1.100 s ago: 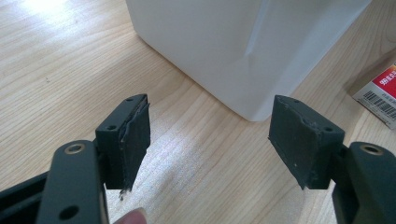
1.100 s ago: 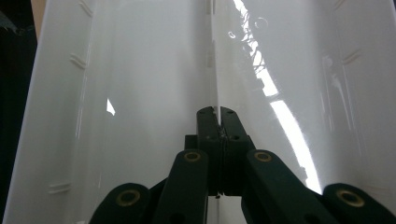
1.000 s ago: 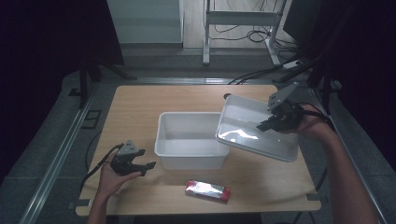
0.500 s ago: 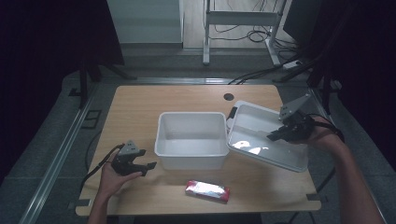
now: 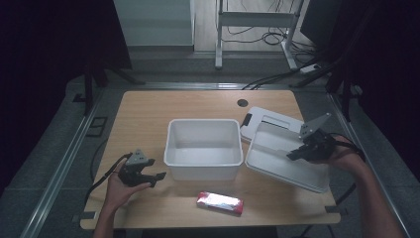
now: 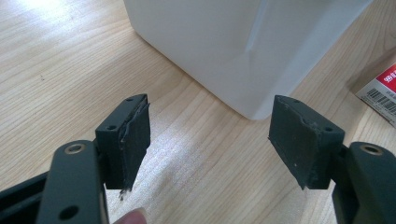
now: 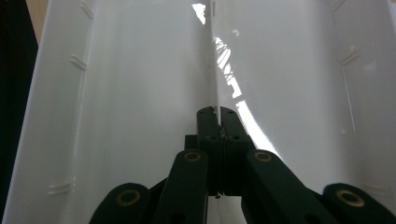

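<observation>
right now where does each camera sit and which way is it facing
high view: above the table's near edge, looking forward and down on the white tub; both forearms enter from below.
left gripper view: on the left gripper, open fingers toward the tub's corner.
right gripper view: on the right gripper, shut on the lid's rib.
Shared: tub, red packet.

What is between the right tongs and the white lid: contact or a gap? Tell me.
Touching. The right gripper view shows the right tongs shut on a thin central rib of the white lid, pads pressed against both sides.
</observation>
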### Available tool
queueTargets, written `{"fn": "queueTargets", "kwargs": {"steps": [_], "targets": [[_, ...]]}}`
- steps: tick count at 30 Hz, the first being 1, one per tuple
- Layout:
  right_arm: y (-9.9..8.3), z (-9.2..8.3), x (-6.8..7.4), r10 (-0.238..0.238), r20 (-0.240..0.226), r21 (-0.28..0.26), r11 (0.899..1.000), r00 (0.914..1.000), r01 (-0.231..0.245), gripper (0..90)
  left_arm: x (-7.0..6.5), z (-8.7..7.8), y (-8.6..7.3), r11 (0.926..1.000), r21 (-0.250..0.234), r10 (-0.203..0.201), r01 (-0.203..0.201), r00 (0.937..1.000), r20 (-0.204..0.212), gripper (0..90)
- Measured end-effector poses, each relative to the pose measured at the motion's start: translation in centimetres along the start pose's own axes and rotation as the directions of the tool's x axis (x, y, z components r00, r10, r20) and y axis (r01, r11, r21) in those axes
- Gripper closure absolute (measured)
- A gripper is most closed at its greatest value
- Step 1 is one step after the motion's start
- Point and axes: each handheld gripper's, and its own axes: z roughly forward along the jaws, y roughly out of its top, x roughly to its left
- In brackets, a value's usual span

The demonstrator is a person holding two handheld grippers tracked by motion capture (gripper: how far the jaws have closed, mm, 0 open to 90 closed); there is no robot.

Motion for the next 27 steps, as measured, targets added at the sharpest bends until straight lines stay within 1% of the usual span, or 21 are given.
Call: {"fn": "queueTargets", "kwargs": {"steps": [6,9,14,17,21,23,27], "targets": [[-1.2,1.5,-0.1,0.016,-0.014,0.016,1.000,0.9998,-0.016,88.9,0.0,0.1,0.0,0.9999,0.009,0.008,-0.008,1.0000,-0.001,29.6],[-1.7,2.3,-0.1,0.024,-0.029,0.023,0.999,0.9993,-0.023,88.9,0.0,0.1,0.0,0.9999,0.010,0.008,-0.008,1.0000,-0.001,29.6],[-2.5,3.8,-0.2,0.033,-0.037,0.054,0.998,0.9988,-0.031,88.9,0.0,0.0,0.0,0.9999,0.010,0.009,-0.009,1.0000,-0.001,29.6],[-2.7,4.4,-0.3,0.038,-0.047,0.058,0.998,0.9982,-0.035,88.9,0.0,0.1,0.0,0.9999,0.010,0.009,-0.009,1.0000,-0.002,29.6],[-3.0,5.9,-0.5,0.044,-0.059,0.072,0.997,0.9973,-0.040,88.9,0.0,0.1,0.0,0.9999,0.011,0.009,-0.009,1.0000,-0.002,29.6],[-3.1,6.4,-0.5,0.059,-0.072,0.090,0.995,0.9956,-0.053,88.9,0.0,0.1,0.0,0.9999,0.010,0.009,-0.009,1.0000,-0.002,29.6],[-3.3,7.8,-0.6,0.056,-0.084,0.111,0.993,0.9949,-0.046,88.8,-0.1,0.2,0.0,0.9999,0.009,0.005,-0.005,1.0000,0.002,29.6]]}}
